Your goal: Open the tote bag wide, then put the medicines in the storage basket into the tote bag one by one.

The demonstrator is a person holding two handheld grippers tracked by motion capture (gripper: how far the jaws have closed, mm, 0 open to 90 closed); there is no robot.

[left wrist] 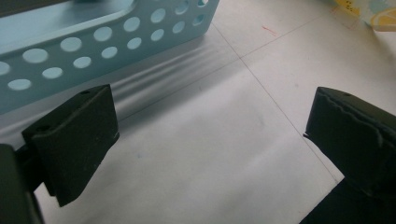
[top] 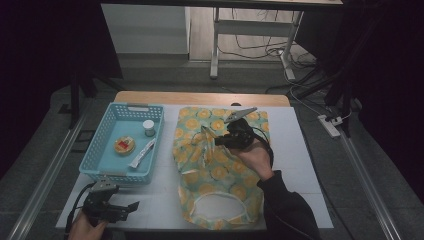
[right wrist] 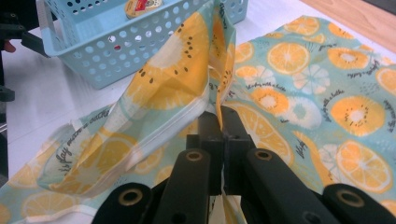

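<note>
We see the right gripper [top: 220, 140] over the middle of the desk [top: 300, 165], its jaws shut tight on a fold of the bag [top: 220, 172] — a teal bag printed with orange slices. The pinched fold stands up off the desk in a peak, clear in the right gripper view [right wrist: 187, 79], while the rest of the bag lies flat on the white desk, its handle loop [top: 220, 205] toward the near edge. The right hand [top: 257, 160] comes in from below, dark sleeve [top: 287, 210] over the bag's near corner.

The left gripper [top: 131, 206] rests at the near left corner of the desk — jaws wide open, nothing between them, bare desk under them in its own view. Just beyond it sits the blue basket [top: 95, 155], left of the bag, holding a small jar [top: 148, 128], a round tin [top: 124, 145] and a white tube [top: 142, 153].
</note>
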